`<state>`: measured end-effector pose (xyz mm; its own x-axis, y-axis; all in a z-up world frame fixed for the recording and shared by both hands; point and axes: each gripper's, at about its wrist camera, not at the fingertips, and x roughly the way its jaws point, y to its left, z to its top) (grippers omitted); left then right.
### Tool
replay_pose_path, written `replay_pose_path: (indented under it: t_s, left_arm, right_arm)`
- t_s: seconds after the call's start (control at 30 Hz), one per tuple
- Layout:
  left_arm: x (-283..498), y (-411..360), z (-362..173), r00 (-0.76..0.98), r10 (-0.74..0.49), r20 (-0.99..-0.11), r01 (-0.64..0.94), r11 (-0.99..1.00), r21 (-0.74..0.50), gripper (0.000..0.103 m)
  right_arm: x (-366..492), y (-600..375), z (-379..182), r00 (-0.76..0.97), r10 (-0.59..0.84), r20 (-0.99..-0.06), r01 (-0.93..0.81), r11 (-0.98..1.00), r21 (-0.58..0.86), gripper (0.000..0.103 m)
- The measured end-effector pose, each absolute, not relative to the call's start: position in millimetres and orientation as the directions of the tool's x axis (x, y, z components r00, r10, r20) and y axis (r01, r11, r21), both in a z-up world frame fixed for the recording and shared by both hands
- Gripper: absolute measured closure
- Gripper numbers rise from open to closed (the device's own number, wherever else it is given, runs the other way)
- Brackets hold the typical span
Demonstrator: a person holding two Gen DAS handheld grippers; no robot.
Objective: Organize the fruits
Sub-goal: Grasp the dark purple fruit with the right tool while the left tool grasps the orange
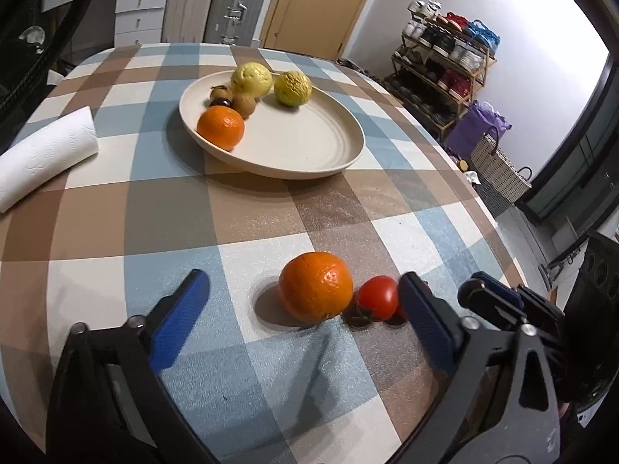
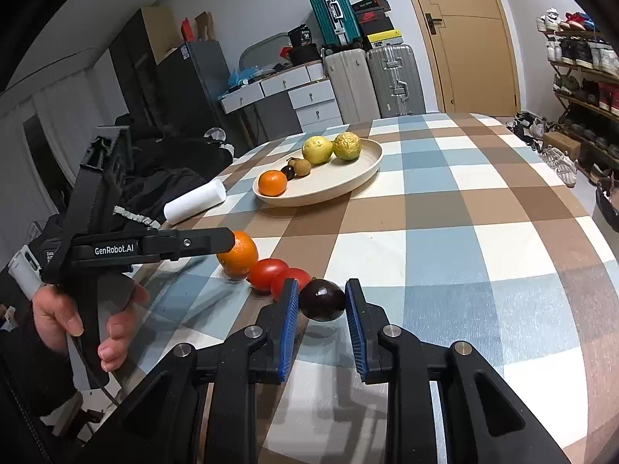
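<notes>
You are working in a lived-in home room, at a table (image 2: 445,208) wearing a checked cloth. At your twelve o'clock, suitcases (image 2: 371,77) are standing beside a white chest of drawers (image 2: 294,94) and a wooden door (image 2: 460,34). At two o'clock a shoe rack (image 1: 445,62) is holding rows of sneakers, with a woven basket (image 1: 499,170) sitting below it.

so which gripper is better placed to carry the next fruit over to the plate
Right, probably. The right gripper has its blue pads either side of the dark purple round plum, apparently lifted off the checked tablecloth. The left gripper is wide open around the loose orange, nothing gripped. The beige round plate lies ahead.
</notes>
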<state>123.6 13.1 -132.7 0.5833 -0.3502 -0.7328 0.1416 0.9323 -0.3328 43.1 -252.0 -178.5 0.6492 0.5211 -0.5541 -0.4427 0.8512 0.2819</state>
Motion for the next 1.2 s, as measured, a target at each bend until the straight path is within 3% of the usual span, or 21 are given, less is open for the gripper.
replay_pose_path:
  t_s: [0.33,0.43,0.5,1.2]
  left_arm:
    - [129.6,9.4,-140.8,0.543,-0.41,-0.733,0.182,0.909,-0.375,0.038]
    - [132.0,10.4,-143.4,0.527,-0.428,-0.734,0.185,0.901,-0.392,0.05]
    - [133.0,10.7,-143.1,0.522,-0.44,-0.73,0.194,0.895,-0.401,0.065]
    - [125.0,19.2,-113.2,0.566,-0.427,-0.705,0.233,0.903,-0.36,0.065]
  right_arm:
    - [54.3,-254.9,-183.7,0.634,0.528,-0.565,-0.433,0.848,0.306,0.078]
    - [56.1,-255.7,-183.3,0.632,0.531,-0.564,-0.431,0.846,0.314,0.078]
    - [57.2,-254.6,-183.7,0.628,0.536,-0.564,-0.439,0.843,0.312,0.078]
    - [61.0,-252.5,-177.7,0.632,0.532,-0.563,-0.437,0.845,0.308,0.078]
